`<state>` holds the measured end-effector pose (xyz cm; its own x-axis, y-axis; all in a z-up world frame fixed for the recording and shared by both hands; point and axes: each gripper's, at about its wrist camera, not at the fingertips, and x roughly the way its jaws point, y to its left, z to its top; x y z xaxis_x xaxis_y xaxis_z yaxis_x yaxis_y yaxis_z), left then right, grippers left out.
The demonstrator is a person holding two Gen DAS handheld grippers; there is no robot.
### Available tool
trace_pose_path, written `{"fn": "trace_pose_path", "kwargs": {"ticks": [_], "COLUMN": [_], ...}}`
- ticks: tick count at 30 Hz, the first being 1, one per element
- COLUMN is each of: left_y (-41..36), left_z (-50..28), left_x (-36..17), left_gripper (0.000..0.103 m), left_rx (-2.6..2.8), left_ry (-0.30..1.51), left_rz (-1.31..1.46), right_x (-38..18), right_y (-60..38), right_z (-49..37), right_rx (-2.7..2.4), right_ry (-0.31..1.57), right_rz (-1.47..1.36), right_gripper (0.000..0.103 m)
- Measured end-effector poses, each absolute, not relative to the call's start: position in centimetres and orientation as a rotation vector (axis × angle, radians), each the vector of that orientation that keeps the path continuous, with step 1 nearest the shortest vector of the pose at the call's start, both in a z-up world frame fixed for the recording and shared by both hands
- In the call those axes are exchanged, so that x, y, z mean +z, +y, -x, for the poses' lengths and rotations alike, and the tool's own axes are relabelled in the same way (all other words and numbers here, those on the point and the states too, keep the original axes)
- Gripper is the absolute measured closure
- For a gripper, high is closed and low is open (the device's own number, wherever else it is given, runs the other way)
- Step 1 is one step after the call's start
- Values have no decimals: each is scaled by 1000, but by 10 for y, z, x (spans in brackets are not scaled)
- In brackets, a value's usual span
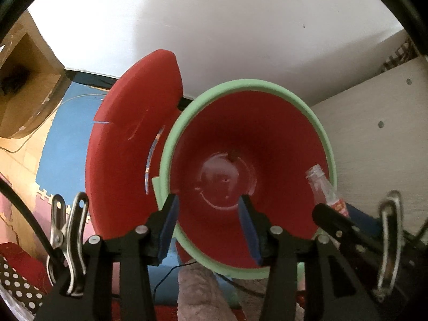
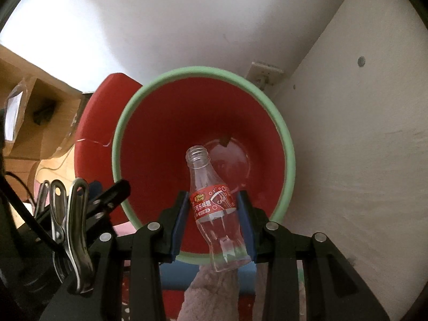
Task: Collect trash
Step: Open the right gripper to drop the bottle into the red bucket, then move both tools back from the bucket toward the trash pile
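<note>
- From my left view, the bottle is half hidden behind the right claw.
- My right claw points down, pinching the bottle over the bin.
- My left claw hangs spread over the bin, nothing between its pads.

One bottle, one bin, one red lid (perhaps detached) — two grippers.

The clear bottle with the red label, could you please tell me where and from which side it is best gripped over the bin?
Grip the bottle across its labelled waist, from the sides, as the right gripper does now. The body narrows there, so the jaws seat well, and the open neck points down into the red bin, probably ready to drop. The left gripper holds nothing.
</note>
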<state>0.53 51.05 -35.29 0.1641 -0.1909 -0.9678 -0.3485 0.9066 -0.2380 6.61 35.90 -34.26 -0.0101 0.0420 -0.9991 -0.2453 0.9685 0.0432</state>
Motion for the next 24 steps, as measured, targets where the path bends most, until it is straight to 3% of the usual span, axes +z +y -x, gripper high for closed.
{"fn": "trace_pose_path", "kwargs": {"ticks": [14, 18, 24], "left_y": [511, 512, 512], "left_z": [2, 4, 7], "left_x": [-348, -346, -343], "left_gripper": [55, 55, 55], "left_rx": [142, 147, 146], "left_ry": [1416, 1415, 1413], "left_rz": [474, 478, 479], "right_x": [-354, -353, -347], "right_y": [352, 350, 353], "right_z": [-64, -63, -61], "right_rx": [194, 185, 193], "right_ry": [1599, 1601, 1584], "right_rz": [170, 161, 165], "right_gripper": [65, 48, 46]}}
